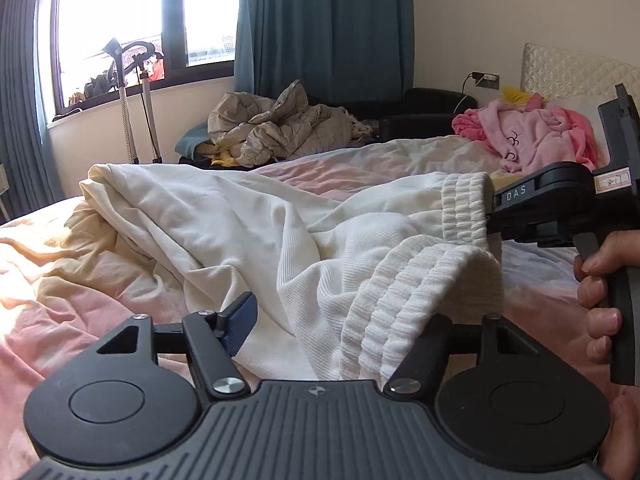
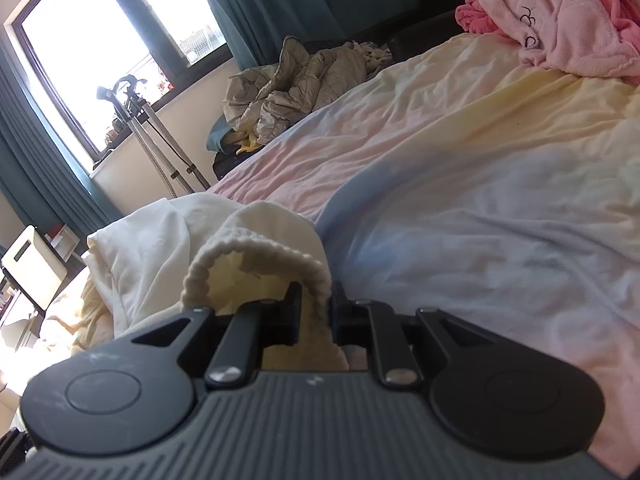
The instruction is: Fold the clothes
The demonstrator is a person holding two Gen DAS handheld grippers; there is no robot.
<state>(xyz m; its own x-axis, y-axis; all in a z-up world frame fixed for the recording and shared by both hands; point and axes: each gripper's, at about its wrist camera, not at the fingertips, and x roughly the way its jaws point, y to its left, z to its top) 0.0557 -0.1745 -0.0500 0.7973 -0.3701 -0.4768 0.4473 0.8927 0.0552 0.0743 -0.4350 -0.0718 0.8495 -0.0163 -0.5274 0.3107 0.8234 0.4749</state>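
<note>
One white garment (image 1: pixel 248 220), long axis toward the window (image 1: pixel 120 12), waistband (image 1: pixel 420 300) nearest.

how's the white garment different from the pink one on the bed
The white garment lies near, its ribbed waistband pinched by the right gripper; the pink garment sits far off by the headboard, untouched. White looks ribbed knit, pink fluffy. Both lie crumpled, unfolded, on the bed.

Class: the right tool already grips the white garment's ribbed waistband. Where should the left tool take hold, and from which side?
Grip the near ribbed waistband fold, coming from the near bed edge. It arches raised between the left tool's open jaws, thick and firm.
</note>
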